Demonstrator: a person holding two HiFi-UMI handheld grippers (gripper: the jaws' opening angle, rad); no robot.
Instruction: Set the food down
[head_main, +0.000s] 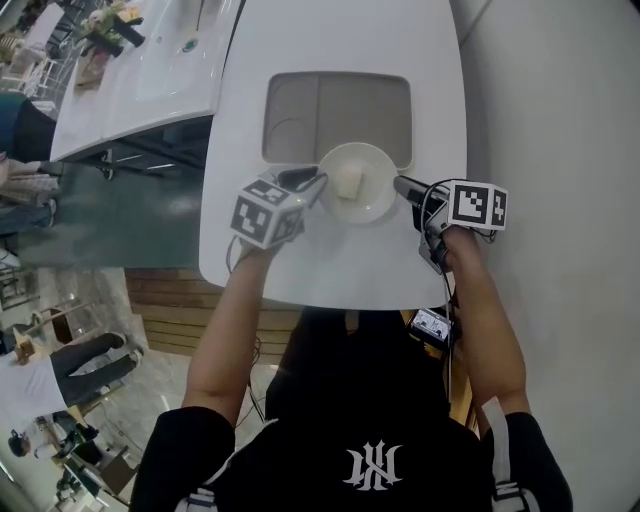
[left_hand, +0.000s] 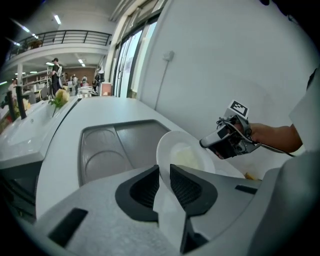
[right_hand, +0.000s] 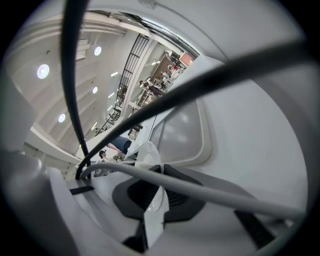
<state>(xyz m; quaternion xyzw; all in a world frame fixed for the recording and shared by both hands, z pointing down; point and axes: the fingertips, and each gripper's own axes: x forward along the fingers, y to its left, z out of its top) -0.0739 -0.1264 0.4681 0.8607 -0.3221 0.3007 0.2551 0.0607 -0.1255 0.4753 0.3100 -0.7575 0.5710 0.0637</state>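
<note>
A white plate carries a pale block of food and lies over the near edge of the grey two-part tray on the white table. I cannot tell whether it rests there or hangs just above. My left gripper is shut on the plate's left rim, and my right gripper is shut on its right rim. In the left gripper view the plate runs between the left gripper pads, with the food and right gripper beyond. The right gripper pinches the plate's edge.
A second white table with flowers and small items stands at the far left, across a gap of floor. The table's near edge is close to the person's body. A pale wall runs along the right. People stand at the far left.
</note>
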